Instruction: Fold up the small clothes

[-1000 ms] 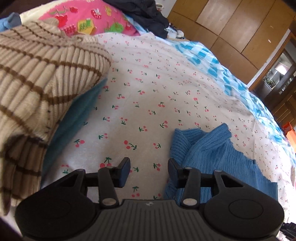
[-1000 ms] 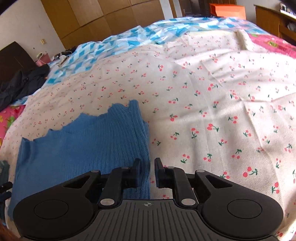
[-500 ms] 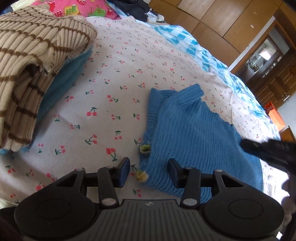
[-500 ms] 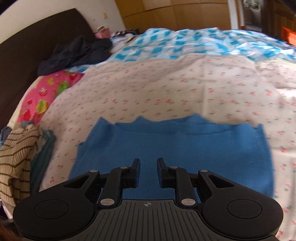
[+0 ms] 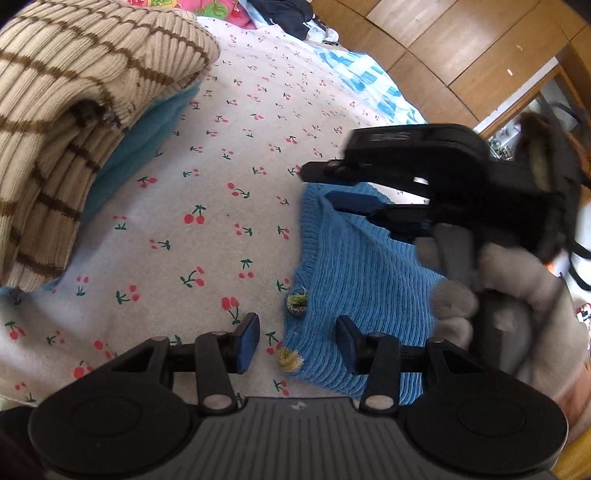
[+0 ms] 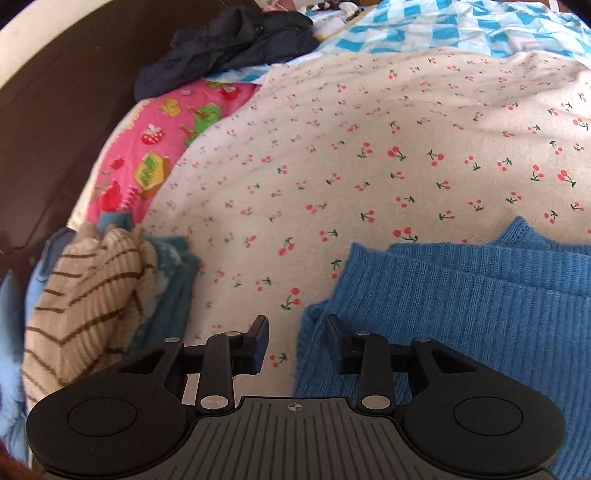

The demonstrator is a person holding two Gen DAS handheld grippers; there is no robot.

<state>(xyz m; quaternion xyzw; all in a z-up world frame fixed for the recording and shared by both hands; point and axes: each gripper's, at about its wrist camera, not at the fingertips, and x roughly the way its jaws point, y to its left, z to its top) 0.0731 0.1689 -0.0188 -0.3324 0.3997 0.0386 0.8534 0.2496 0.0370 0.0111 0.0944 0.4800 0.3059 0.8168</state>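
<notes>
A small blue ribbed knit sweater (image 5: 354, 273) with yellow-green pompoms lies flat on the cherry-print sheet (image 5: 221, 177). My left gripper (image 5: 297, 341) is open, low over the sweater's near left edge, one finger on each side of it. My right gripper (image 5: 317, 184) shows in the left wrist view, held by a gloved hand, open over the sweater's far left corner. In the right wrist view the right gripper (image 6: 297, 339) is open and straddles the corner of the blue sweater (image 6: 461, 295).
A folded beige brown-striped sweater (image 5: 74, 122) on a teal garment (image 5: 144, 144) lies at the left; the pile also shows in the right wrist view (image 6: 92, 295). A pink printed cloth (image 6: 155, 147), dark clothes (image 6: 229, 44), a blue checked cover (image 6: 461, 26) and wooden cabinets (image 5: 461, 48) lie beyond.
Both grippers have swung toward the sweater's left edge. The right gripper has opened wider and come into the left wrist view. The left gripper has moved closer to the pompom edge.
</notes>
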